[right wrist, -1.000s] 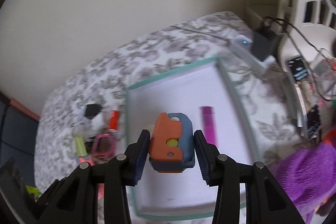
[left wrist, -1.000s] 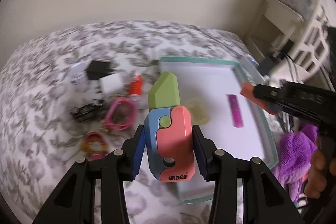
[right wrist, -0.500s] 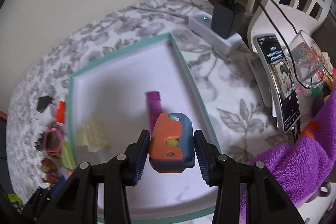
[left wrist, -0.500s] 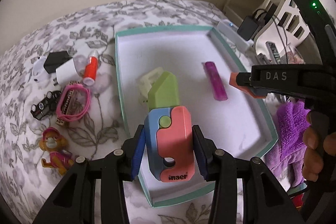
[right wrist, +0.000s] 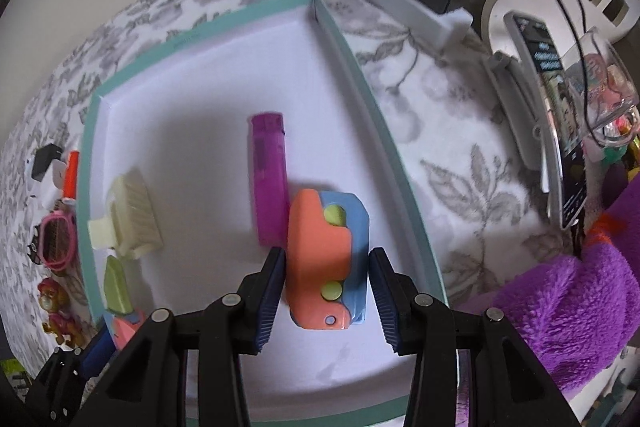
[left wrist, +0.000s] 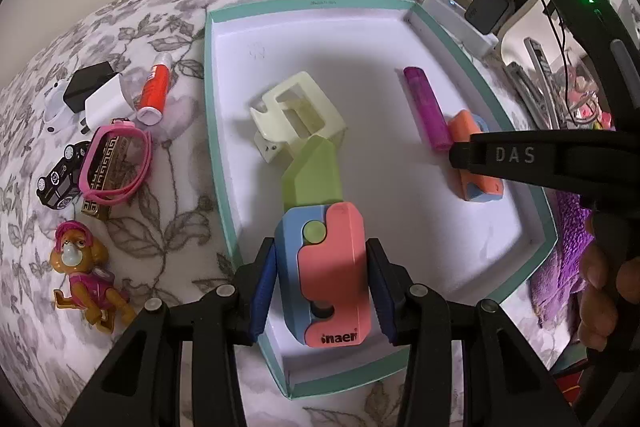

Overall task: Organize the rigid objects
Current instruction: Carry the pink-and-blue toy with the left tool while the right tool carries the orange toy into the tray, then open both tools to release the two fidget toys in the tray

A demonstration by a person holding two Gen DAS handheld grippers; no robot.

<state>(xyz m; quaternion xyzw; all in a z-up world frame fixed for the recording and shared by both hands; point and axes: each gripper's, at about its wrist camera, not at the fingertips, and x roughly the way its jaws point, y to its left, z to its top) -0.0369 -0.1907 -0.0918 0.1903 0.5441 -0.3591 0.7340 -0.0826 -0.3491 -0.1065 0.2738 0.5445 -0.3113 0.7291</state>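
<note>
My left gripper [left wrist: 322,291] is shut on a pink-and-blue toy knife with a green blade [left wrist: 324,259], held low over the near-left part of the teal-rimmed white tray [left wrist: 218,131]. My right gripper [right wrist: 326,297] stands around an orange-and-blue toy [right wrist: 326,259] that rests on the tray floor; the pads sit slightly apart from its sides. That toy also shows in the left wrist view [left wrist: 476,155]. A purple lighter [right wrist: 269,179] lies beside it and a cream hair clip [right wrist: 128,215] lies at the tray's left.
Left of the tray on the floral cloth lie pink sunglasses [left wrist: 114,161], a toy car [left wrist: 60,179], a pup figure [left wrist: 86,267], an orange tube [left wrist: 154,89] and a charger [left wrist: 94,93]. A power strip [right wrist: 412,1], phone [right wrist: 560,139] and purple towel [right wrist: 580,287] lie to the right.
Both grippers came down into the tray. The orange-and-blue toy now rests on the tray floor next to the lighter and the right jaws have eased off it.
</note>
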